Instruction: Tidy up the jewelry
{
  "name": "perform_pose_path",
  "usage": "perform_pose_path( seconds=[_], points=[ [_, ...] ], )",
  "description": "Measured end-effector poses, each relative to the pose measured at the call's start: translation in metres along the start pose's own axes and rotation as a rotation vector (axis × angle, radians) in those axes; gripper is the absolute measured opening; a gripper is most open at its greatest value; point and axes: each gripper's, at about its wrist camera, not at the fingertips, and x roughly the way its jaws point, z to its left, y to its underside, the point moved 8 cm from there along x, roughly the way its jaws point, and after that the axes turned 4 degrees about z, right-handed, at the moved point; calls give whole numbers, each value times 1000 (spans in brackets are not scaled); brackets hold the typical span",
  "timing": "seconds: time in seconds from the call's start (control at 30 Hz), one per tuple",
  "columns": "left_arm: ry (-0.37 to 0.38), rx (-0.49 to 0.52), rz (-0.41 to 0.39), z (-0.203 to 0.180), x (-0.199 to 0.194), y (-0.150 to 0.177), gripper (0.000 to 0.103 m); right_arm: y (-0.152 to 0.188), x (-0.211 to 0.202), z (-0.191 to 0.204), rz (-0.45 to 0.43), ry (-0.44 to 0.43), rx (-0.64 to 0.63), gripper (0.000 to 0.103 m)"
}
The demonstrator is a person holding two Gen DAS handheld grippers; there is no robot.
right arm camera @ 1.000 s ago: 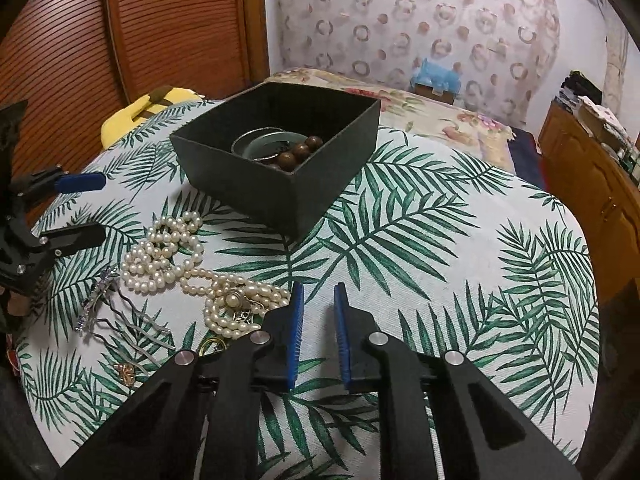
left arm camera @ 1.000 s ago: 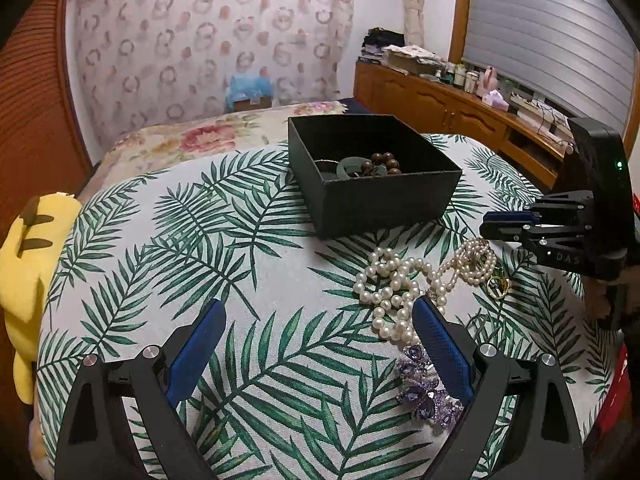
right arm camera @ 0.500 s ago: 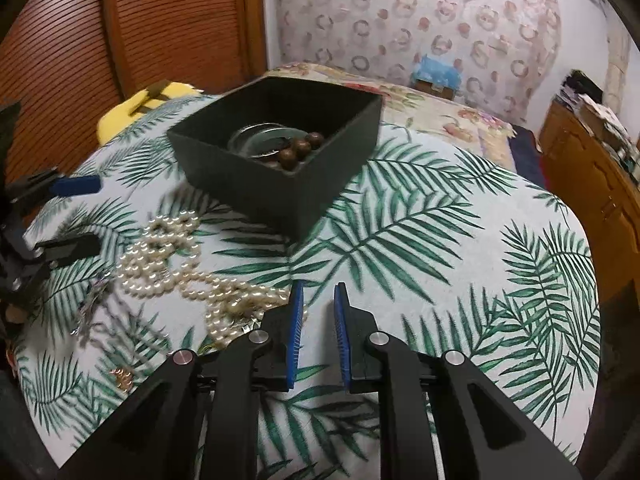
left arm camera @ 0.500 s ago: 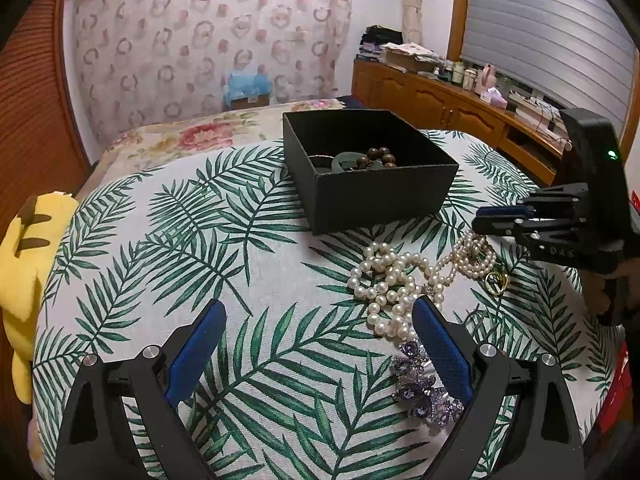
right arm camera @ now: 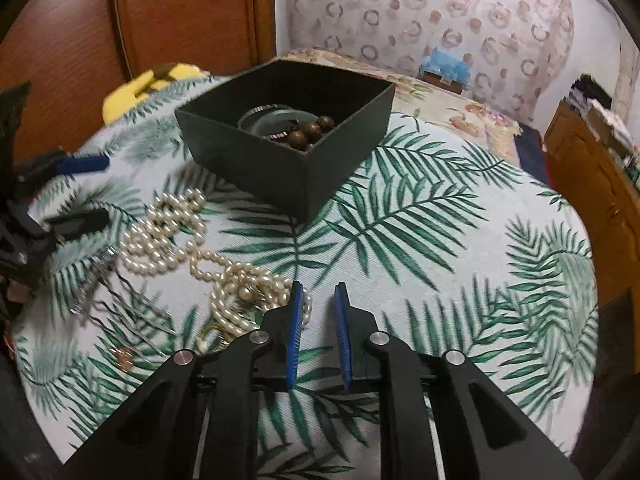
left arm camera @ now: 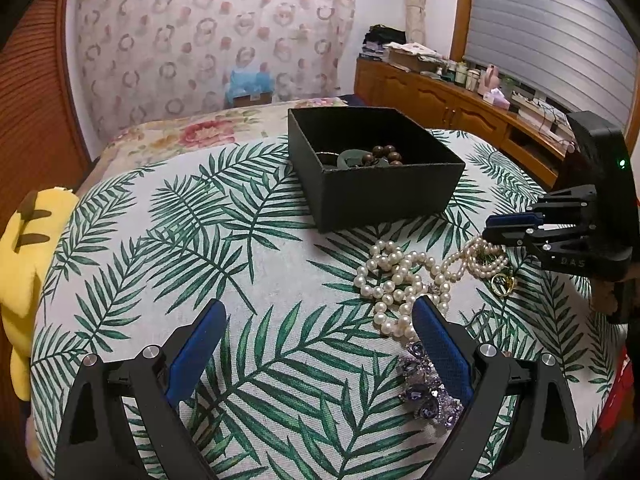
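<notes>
The left hand-held gripper (left arm camera: 316, 330) hovers low over the counter (left arm camera: 248, 264) with its jaws spread wide and nothing between them. Its right finger is just beside the near end of the pearl necklace (left arm camera: 394, 280), which I take as the landmark. The right hand-held gripper (right arm camera: 318, 320) has its jaws only a little apart, with a narrow gap and nothing held in it. In the left wrist view it comes from the right side, level with the far end of the necklace and close above it.

The pearl necklace lies loose on the palm-leaf cloth, in several tangled loops. Beyond it stands the black box (left arm camera: 384, 196), open at the top, and inside are a brown bead bracelet (left arm camera: 386, 154) and a pale green bangle (left arm camera: 350, 158). It seems the box is the collecting place, so these pieces are probably already sorted. On the near side of the necklace lies a purple crystal hair comb (left arm camera: 426, 390), partly hidden by the left finger. To the right of the necklace, touching its small strands, is a gold ring (left arm camera: 502, 282) with a green stone.

I think the right gripper is brought near to take the necklace at its thin end, because there the strands are bunched and easy to pinch. The wide left gripper probably waits for the comb or for the thick loops.
</notes>
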Motion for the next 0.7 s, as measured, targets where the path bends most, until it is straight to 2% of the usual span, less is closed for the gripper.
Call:
perform_pose_path(
  seconds=[0.2, 0.27, 0.33, 0.53, 0.57, 0.63, 0.7],
  points=[
    [3, 4, -1, 0, 1, -1, 91, -5, 4, 3, 23, -8, -36, 17],
    [4, 10, 0, 0, 3, -2, 91, -5, 4, 6, 22, -31, -44, 5],
    [7, 17, 5, -2, 5, -4, 91, -5, 3, 7, 14, -17, -50, 5],
    [37, 23, 44, -3, 19, -11, 90, -9, -17, -1, -84, 29, -11, 5],
    [48, 23, 53, -4, 21, -11, 88, -10, -21, -2, -93, 28, -7, 5],
    [61, 24, 76, -5, 27, -12, 74, -11, -26, -3, -104, 26, -5, 5],
    [64, 24, 87, -4, 31, -13, 67, -11, -30, -6, -113, 28, -1, 5]
  ],
)
